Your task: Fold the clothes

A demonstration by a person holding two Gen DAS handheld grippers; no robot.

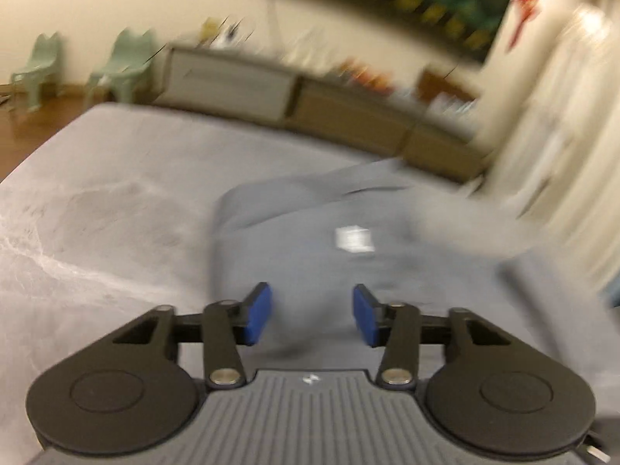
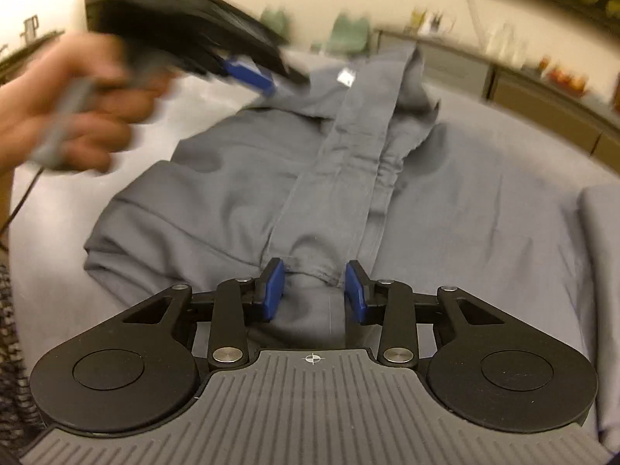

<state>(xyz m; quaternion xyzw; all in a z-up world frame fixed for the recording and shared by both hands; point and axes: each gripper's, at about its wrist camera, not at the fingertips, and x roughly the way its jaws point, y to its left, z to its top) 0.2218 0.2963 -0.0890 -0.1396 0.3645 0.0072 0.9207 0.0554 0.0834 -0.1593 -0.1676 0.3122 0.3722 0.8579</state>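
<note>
A grey garment [image 2: 248, 178] lies partly folded on a bed covered by a grey sheet [image 2: 484, 201], with a long strip of its cloth running up the middle toward a small white label [image 2: 346, 76].

The right gripper [image 2: 314, 290] sits low at the garment's near edge. Its jaws stand apart, and a fold of cloth lies between the blue pads [image 2: 274, 290]; whether they touch it is hard to say.

The left gripper [image 1: 312, 316], held in a hand [image 2: 66, 112], hangs over the garment's far left part. Its jaws are apart, with nothing gripped. That view is badly blurred. Cabinets [image 1: 294, 93] line the wall behind the bed.
</note>
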